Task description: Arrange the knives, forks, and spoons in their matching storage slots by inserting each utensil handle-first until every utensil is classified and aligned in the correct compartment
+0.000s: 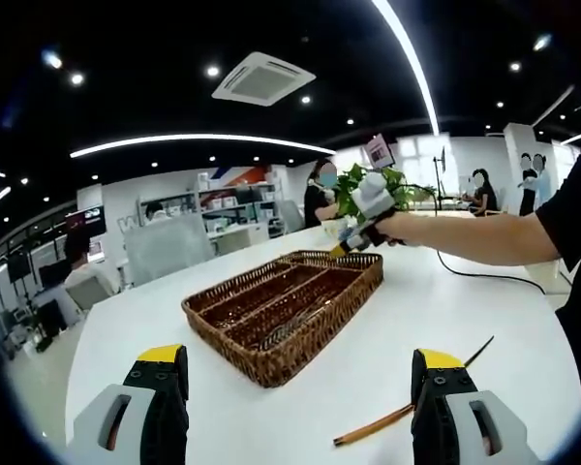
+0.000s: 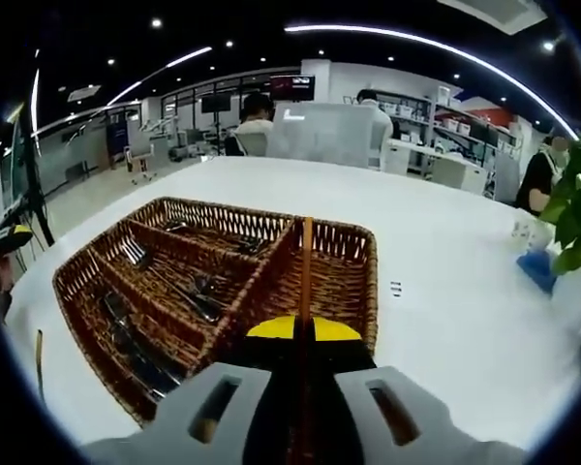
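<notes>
Utensil (image 1: 412, 411), one, lies on the white surface (image 1: 445, 320) just beside the left gripper (image 1: 300, 392), fingers apart; one wicker tray (image 1: 281, 315) ahead. Right gripper view: right gripper (image 2: 305, 329) fingers clamped on one wooden handle (image 2: 306, 262) over the tray's end compartment (image 2: 344, 266).

The utensil (image 2: 306, 254) clamped in the right gripper (image 2: 303, 334) hides its head between the jaws. Utensils in the basket (image 2: 359, 291) are too dark to sort.

White table (image 1: 484, 320), wicker tray (image 1: 271, 363) (compartmented), loose utensil (image 1: 373, 426)
</notes>
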The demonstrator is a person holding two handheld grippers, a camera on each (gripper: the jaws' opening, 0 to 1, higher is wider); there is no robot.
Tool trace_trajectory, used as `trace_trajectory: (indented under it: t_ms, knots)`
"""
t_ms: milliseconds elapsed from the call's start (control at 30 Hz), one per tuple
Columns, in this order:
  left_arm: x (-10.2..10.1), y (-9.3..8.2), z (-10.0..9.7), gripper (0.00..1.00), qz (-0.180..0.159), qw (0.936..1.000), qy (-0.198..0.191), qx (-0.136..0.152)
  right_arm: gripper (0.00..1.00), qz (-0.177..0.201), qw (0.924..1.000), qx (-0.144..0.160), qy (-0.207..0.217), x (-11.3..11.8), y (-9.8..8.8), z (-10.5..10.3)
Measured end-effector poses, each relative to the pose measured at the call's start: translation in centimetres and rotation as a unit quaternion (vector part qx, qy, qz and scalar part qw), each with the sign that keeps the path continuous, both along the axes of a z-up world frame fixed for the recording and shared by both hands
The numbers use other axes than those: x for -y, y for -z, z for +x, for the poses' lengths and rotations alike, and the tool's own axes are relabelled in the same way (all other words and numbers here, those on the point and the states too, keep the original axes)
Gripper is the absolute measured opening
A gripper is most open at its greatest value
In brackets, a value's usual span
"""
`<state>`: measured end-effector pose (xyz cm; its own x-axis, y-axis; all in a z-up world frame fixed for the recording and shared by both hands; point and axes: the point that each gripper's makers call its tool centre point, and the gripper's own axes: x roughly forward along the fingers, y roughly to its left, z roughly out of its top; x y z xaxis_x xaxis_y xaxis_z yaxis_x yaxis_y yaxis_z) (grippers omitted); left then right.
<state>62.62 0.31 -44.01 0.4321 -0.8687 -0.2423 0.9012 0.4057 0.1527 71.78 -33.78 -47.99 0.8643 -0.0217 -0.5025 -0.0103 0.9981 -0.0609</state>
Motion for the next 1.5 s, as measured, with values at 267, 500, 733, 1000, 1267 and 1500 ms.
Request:
trace_trajectory:
  t_ms: [267,500,733,1000,1267,1500]
  knots:
    - [0.0,0.0,0.0,1.00,0.001,1.0000,0.000,0.000,0.00,-0.010,0.9996,-0.025,-0.003,-0.2,1.1,0.2]
    - [0.1,0.1,0.0,1.00,0.004,1.0000,0.003,0.003,0.00,-0.012,0.9991,-0.040,-0.008,-0.5,1.9,0.3]
    - [-0.1,0.1,0.2,1.00,0.004,1.0000,-0.003,0.000,0.01,-0.013,0.9985,-0.053,-0.012,-0.6,2.8,0.2]
    - [-0.1,0.3,0.1,1.00,0.007,1.0000,-0.001,0.000,0.01,-0.026,0.9971,-0.068,-0.021,-0.9,3.7,0.3]
    - [-0.3,0.3,0.3,1.00,0.007,1.0000,-0.004,-0.001,0.02,-0.041,0.9957,-0.076,-0.032,-1.1,4.2,0.3]
    - [-0.1,0.4,0.2,1.00,0.009,1.0000,0.000,-0.001,0.03,-0.050,0.9951,-0.074,-0.041,-1.2,4.2,0.3]
